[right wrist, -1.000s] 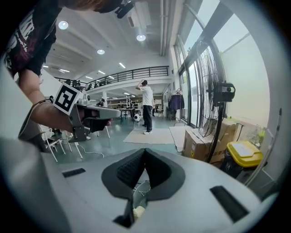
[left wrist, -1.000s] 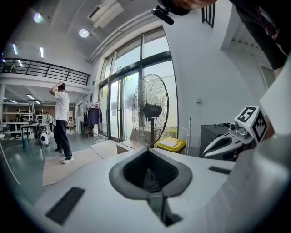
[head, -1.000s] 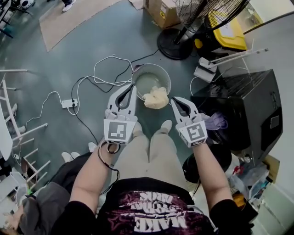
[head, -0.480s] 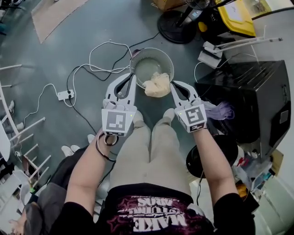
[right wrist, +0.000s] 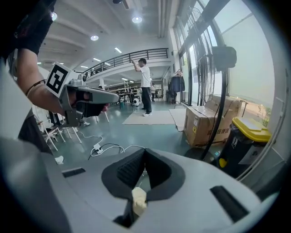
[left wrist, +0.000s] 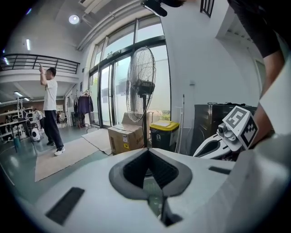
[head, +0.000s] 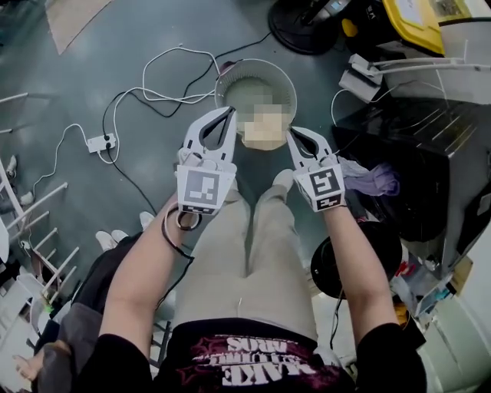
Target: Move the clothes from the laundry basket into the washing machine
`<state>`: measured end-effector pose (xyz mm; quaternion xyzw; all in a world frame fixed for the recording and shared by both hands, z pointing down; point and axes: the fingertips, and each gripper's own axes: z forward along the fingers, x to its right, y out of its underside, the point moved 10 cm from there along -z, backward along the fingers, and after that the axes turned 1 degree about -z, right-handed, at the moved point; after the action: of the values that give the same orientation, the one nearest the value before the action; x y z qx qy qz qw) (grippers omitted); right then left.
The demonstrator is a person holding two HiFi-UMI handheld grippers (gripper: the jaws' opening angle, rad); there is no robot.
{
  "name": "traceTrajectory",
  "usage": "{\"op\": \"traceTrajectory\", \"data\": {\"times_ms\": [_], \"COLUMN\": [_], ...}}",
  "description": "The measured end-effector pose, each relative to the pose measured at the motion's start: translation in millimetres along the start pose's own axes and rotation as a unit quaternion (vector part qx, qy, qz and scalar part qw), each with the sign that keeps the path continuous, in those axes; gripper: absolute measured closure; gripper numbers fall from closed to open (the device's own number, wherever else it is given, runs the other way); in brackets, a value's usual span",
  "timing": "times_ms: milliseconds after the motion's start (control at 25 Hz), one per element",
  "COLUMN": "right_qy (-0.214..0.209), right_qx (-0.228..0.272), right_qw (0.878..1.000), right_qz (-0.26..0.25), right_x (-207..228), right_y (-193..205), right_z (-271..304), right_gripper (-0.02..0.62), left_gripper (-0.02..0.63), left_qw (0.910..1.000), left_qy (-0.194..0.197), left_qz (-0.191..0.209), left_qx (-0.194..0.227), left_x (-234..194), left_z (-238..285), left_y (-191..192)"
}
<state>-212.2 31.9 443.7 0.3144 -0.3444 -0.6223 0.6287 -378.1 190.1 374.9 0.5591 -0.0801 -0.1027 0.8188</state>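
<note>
View from above, looking down at a person's bare forearms and beige trousers, a tool in each hand, over a grey-green floor.

At far left, one white power strip (head: 100,142) lies on the floor, with loose white cables (head: 165,73) looping from it toward the middle.

The left tool (head: 228,115) is clenched, tips together, with nothing in it. From above, its tip lies at the near left rim of the basket.

In the middle stands one round, pale laundry basket (head: 230,73) on the floor, just ahead of the person's feet. It holds one cream garment (head: 265,129), bunched at the near side of the basket and partly blurred over. The rest of the basket's bottom is bare.

The right tool (head: 291,133) is also clenched and grips nothing. Its tip lies just beside the near right rim of the basket, close to the cream garment. In the right gripper view, a cream scrap shows through the opening behind the closed tips.

Right of that, one purple cloth (head: 374,180) hangs at the left side of one black boxy appliance (head: 418,153). Whether the cloth sits partly inside it cannot be told.

At top right are one yellow-lidded bin (head: 410,19) and the round black base of one standing fan (head: 301,32). The gripper views add one closed cardboard box (left wrist: 125,139) on the floor beside that fan.
</note>
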Motion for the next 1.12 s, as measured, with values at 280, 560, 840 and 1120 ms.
{"op": "traceTrajectory", "data": {"times_ms": [280, 560, 840, 1120], "right_qy": [-0.002, -0.013, -0.046, -0.076], "right_qx": [-0.037, -0.084, -0.133, -0.193], "right_qw": [0.999, 0.996, 0.99, 0.978], "right_qz": [0.006, -0.009, -0.014, -0.019], "right_x": [9.3, 17.8, 11.4, 9.2], "right_y": [46.1, 97.4, 149.7, 196.6], "right_z": [26.9, 60.7, 89.8, 121.7], "right_gripper": [0.589, 0.574, 0.511, 0.399], "left_gripper": [0.603, 0.603, 0.603, 0.603], "left_qw": [0.9995, 0.9984, 0.9966, 0.9957], "left_qy": [0.004, 0.014, 0.012, 0.012], "left_qz": [-0.023, -0.034, -0.046, -0.05], "left_qx": [-0.023, -0.042, -0.068, -0.077], "left_x": [3.7, 13.4, 14.7, 11.1], "left_z": [12.0, 21.0, 25.4, 37.0], "left_y": [35.3, 75.5, 110.3, 134.5]}}
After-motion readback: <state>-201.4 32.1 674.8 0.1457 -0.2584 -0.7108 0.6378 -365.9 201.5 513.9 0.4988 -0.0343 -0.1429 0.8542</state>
